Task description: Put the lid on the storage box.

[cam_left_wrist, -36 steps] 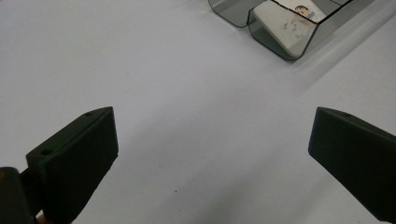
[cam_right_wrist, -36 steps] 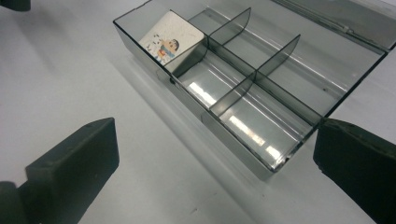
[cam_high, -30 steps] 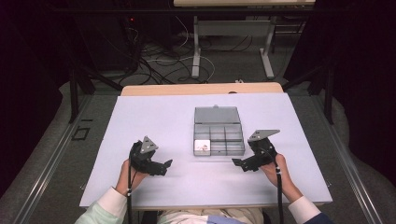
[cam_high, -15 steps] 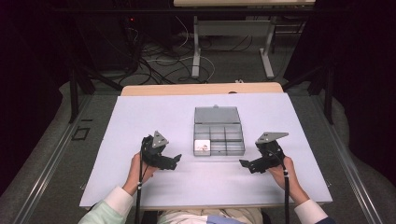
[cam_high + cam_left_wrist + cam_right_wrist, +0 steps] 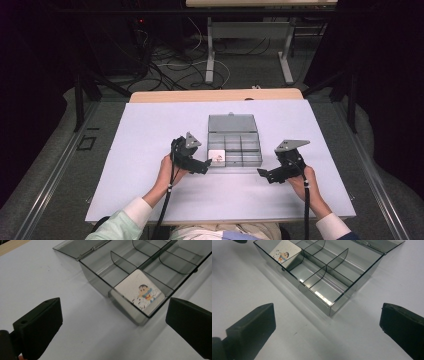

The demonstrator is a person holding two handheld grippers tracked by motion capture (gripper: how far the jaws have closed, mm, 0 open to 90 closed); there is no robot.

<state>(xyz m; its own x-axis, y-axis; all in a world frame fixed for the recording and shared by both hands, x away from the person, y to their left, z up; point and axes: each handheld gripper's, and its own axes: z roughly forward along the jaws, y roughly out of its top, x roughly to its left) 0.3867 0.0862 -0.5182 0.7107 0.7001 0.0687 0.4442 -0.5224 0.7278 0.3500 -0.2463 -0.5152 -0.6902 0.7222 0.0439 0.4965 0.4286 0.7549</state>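
- White table top (image 5: 150, 145) in a dark room, cables seen on the floor behind
- Smoked plastic organiser box (image 5: 235, 145) set mid-table, lid laid flat open
- White cartoon-printed tile (image 5: 140, 295) seen in the near-left corner compartment, other compartments bare
- Left gripper (image 5: 202, 166) held just beside that corner, jaws spread, nothing gripped
- Right gripper (image 5: 265, 175) held off the box's right corner, jaws spread, nothing gripped
- Judged early: tile not yet grasped

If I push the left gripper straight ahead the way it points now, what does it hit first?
Most likely the near corner of the clear compartment box, where the white cartoon card lies tilted. The left gripper has its jaws wide open; bare table lies between. Depth is uncertain.
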